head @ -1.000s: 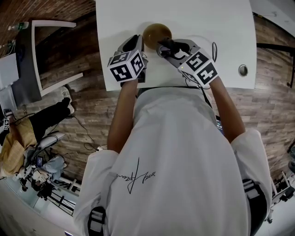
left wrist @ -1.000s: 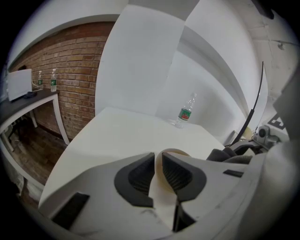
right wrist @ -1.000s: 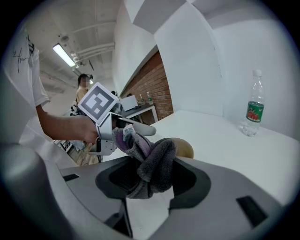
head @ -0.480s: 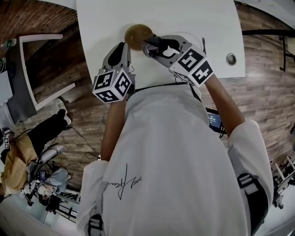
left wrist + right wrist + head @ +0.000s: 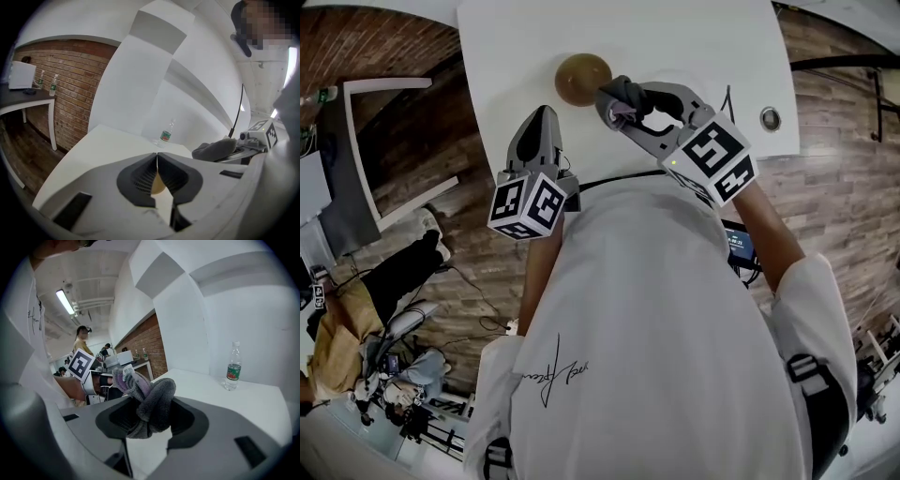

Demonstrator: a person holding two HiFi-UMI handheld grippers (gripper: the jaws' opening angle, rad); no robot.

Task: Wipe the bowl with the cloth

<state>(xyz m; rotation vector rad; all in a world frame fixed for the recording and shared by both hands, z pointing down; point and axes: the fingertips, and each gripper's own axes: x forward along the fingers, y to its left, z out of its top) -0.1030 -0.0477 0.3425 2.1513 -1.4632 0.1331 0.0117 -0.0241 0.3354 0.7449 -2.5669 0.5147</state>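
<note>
White table (image 5: 694,37) on wood-plank floor (image 5: 834,187), brick wall (image 5: 70,79) beyond, strip light (image 5: 64,302) overhead.

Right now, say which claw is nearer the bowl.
Right. The right claw, holding the cloth, is beside the bowl; the left claw, jaws just closed on nothing, sits farther back.

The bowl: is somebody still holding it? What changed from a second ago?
The left gripper was against the bowl and has pulled back toward the person. Its jaws have just been closing and now meet with nothing between them. The right gripper drew slightly away from the bowl, to its right side. Unchanged: the right gripper keeps the cloth clamped, and the bowl sits on the white table.
</note>
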